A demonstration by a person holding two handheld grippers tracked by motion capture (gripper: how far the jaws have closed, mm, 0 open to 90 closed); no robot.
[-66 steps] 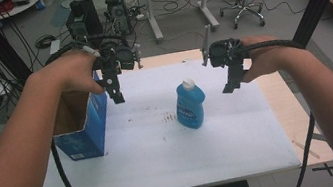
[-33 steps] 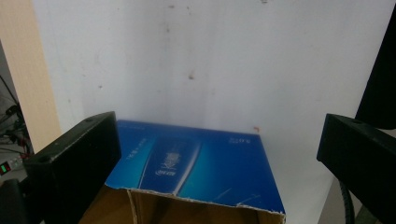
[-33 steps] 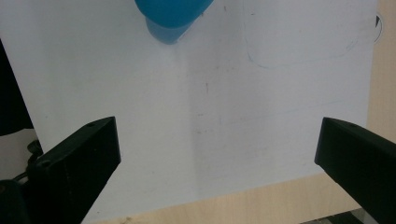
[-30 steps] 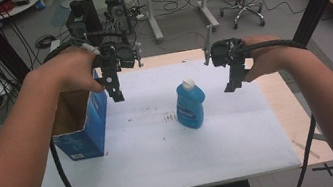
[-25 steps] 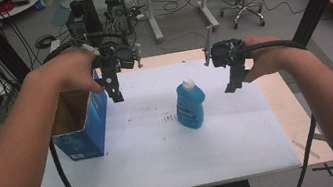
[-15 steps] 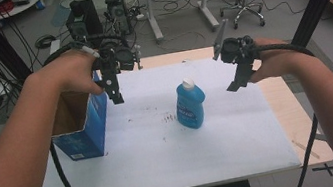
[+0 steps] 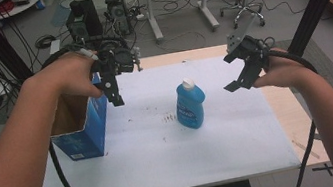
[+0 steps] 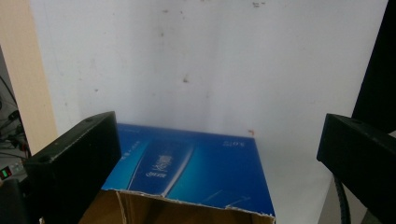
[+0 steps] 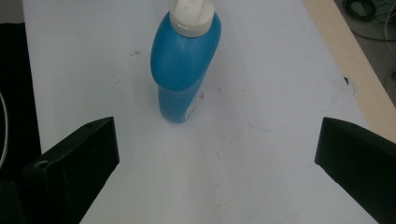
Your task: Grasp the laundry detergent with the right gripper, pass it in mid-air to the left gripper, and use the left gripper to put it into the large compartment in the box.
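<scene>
The blue plastic bottle with a white cap [image 7: 190, 106] stands upright mid-table on the white tabletop [image 7: 163, 149], untouched. The right gripper [image 7: 240, 83] hovers beside it, jaws spread, empty. The left gripper [image 7: 115, 92], jaws also apart, hangs over the open blue cardboard box [image 7: 82, 132], whose inside is cut off in the left gripper view.

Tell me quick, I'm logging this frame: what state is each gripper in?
Left gripper: open, holding nothing, above the box.
Right gripper: open, holding nothing, apart from the bottle.

Glossy plastic bottle [image 7: 190, 105], torn cardboard box [image 7: 80, 130], matt blk tongs [image 7: 238, 85]
</scene>
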